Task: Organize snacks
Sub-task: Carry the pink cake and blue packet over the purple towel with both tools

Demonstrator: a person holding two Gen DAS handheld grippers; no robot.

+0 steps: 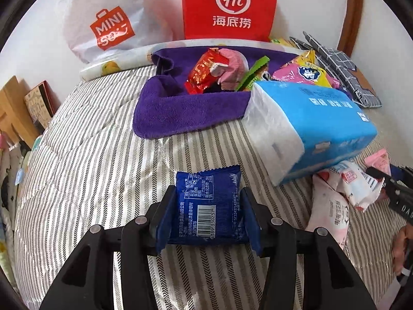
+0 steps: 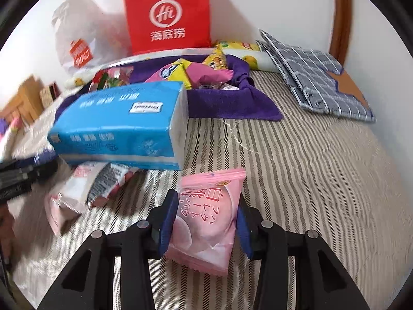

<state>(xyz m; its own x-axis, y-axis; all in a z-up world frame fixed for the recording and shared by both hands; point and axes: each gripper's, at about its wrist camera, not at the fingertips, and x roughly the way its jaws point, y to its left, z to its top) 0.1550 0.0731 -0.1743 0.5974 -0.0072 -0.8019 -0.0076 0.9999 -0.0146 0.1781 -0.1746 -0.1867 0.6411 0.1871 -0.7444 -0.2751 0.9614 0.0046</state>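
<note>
My left gripper is shut on a dark blue snack packet, barcode side up, low over the striped bed cover. My right gripper is shut on a pink peach-print snack packet, which tilts between its blue pads. Beyond both sits a purple cloth basket with several snacks in it, among them a red packet and a yellow and pink one. Loose pink and white packets lie between the two grippers.
A blue tissue pack lies in front of the basket, resting on the loose packets. A red paper bag and a white shopping bag stand against the wall. A folded grey checked cloth lies at the right.
</note>
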